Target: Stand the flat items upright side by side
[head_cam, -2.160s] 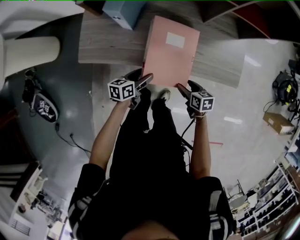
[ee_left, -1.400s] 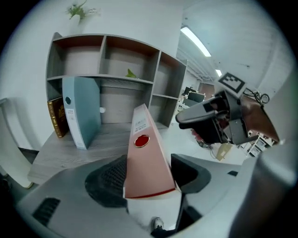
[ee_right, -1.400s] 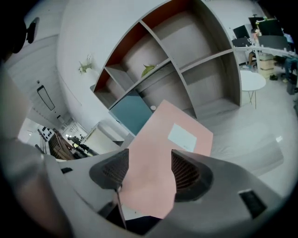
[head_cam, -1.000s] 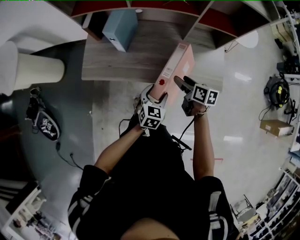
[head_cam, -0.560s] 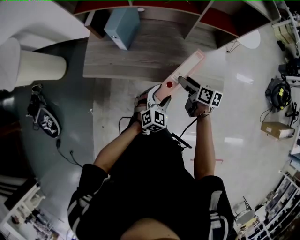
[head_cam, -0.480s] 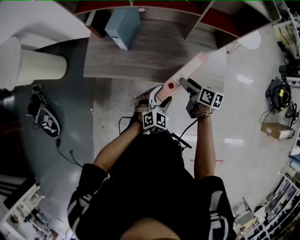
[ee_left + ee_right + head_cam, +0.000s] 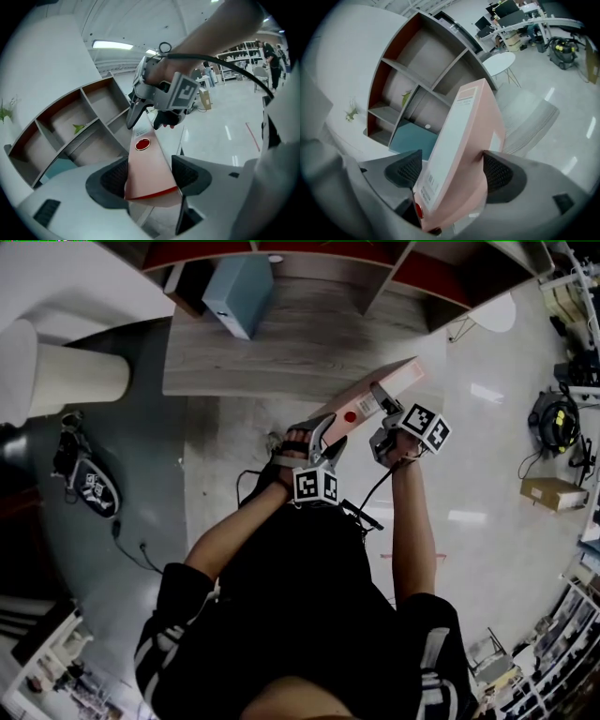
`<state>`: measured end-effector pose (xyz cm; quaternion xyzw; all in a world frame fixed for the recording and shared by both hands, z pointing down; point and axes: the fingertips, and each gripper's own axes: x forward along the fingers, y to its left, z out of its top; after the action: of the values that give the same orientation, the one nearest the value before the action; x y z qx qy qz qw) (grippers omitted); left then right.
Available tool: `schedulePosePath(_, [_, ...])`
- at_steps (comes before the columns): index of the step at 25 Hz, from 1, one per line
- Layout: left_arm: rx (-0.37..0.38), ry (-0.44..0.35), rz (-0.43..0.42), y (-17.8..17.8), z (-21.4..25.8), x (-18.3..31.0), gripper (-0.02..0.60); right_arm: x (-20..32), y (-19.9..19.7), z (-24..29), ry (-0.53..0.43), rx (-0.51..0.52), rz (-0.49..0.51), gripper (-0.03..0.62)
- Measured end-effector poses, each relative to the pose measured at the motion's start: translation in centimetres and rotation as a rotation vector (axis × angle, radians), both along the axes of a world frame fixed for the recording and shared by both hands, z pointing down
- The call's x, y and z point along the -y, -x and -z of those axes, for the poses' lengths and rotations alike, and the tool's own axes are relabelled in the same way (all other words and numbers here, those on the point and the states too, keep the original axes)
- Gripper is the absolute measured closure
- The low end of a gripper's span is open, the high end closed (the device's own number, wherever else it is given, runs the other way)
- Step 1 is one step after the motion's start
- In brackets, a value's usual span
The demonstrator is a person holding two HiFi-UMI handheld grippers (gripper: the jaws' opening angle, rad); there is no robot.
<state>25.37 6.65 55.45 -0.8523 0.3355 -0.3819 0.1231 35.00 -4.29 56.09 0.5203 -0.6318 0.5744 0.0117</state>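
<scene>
Btwn pads of left gripper (image 7: 149, 178): end of pink cardboard box file (image 7: 464, 140), pinched. Right gripper (image 7: 452, 176) jaws just opened, stood spread round file, not clamping. Risk: one-end grip looked weak; file poss. sagged, slipped out.

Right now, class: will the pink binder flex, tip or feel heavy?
Probably stiff: the pink binder juts straight from the left gripper, shut on one end. Likely tippy: narrow spine, broad covers. The right gripper has just been opening its jaws around it, so perhaps light.
</scene>
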Motion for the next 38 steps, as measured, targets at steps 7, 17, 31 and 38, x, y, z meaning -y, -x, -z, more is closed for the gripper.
schedulePosePath(7, [0.022,-0.012,-0.019,-0.4,-0.1,-0.4,0.279,1.3,-0.5,-1.2,0.087,-0.093,-0.026,0.183])
schedulePosePath(17, [0.058,-0.050,-0.050,-0.9,0.0,-1.1,0.278,1.4,-0.5,-2.2,0.195,-0.155,-0.055,0.172])
schedulePosePath(31, [-0.128,0.107,-0.029,0.5,1.0,-1.7,0.259,1.4,0.5,-2.0,0.187,-0.090,-0.042,0.186])
schedulePosePath(38, [-0.352,0.144,0.015,3.5,5.2,-3.0,0.259,0.8,1.8,-1.0,0.121,-0.121,0.039,0.249])
